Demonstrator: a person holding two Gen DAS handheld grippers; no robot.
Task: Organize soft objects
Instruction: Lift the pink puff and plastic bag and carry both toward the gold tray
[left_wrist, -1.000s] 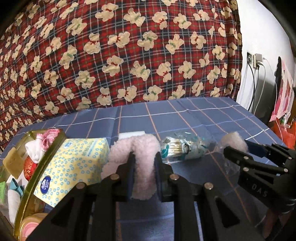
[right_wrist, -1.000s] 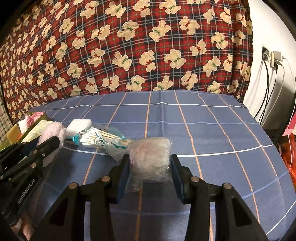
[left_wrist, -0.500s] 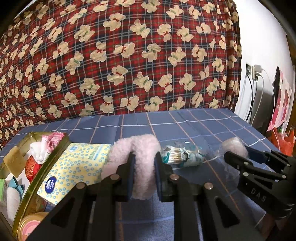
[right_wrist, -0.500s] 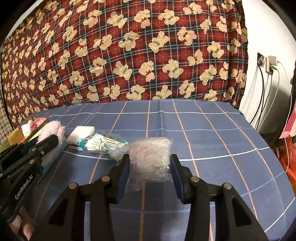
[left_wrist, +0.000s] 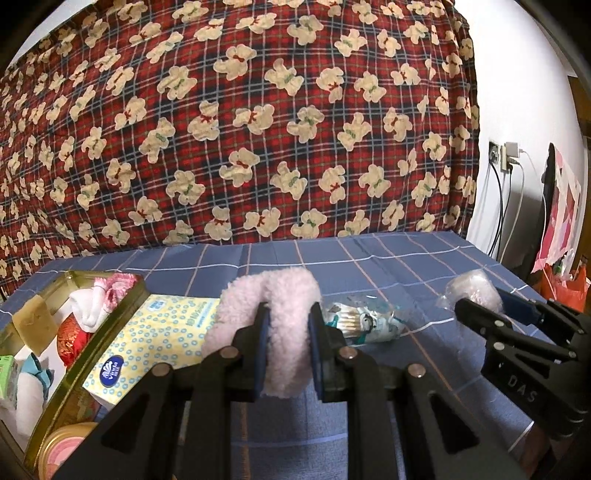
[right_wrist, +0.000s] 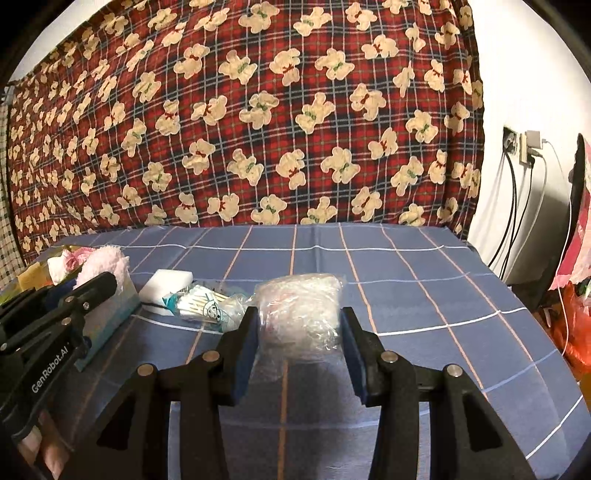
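My left gripper (left_wrist: 286, 325) is shut on a fluffy pink scrunchie (left_wrist: 273, 295) and holds it above the blue checked cloth, beside a gold tin (left_wrist: 92, 332). It also shows at the left of the right wrist view, with the scrunchie (right_wrist: 105, 264) in it. My right gripper (right_wrist: 297, 326) is shut on a clear plastic bag of pink fluff (right_wrist: 301, 314), lifted off the cloth. The bag also shows in the left wrist view (left_wrist: 474, 290), between the right gripper's fingers (left_wrist: 480, 317).
The gold tin holds several soft items, among them a white sock (left_wrist: 86, 304) and a red pouch (left_wrist: 72, 339). A yellow tissue pack (left_wrist: 147, 343) leans on its rim. A bag of cotton swabs (right_wrist: 207, 304) and a white sponge (right_wrist: 170, 282) lie on the cloth.
Both grippers have risen with their loads. The scrunchie and the plastic bag sit higher above the cloth than a second ago.
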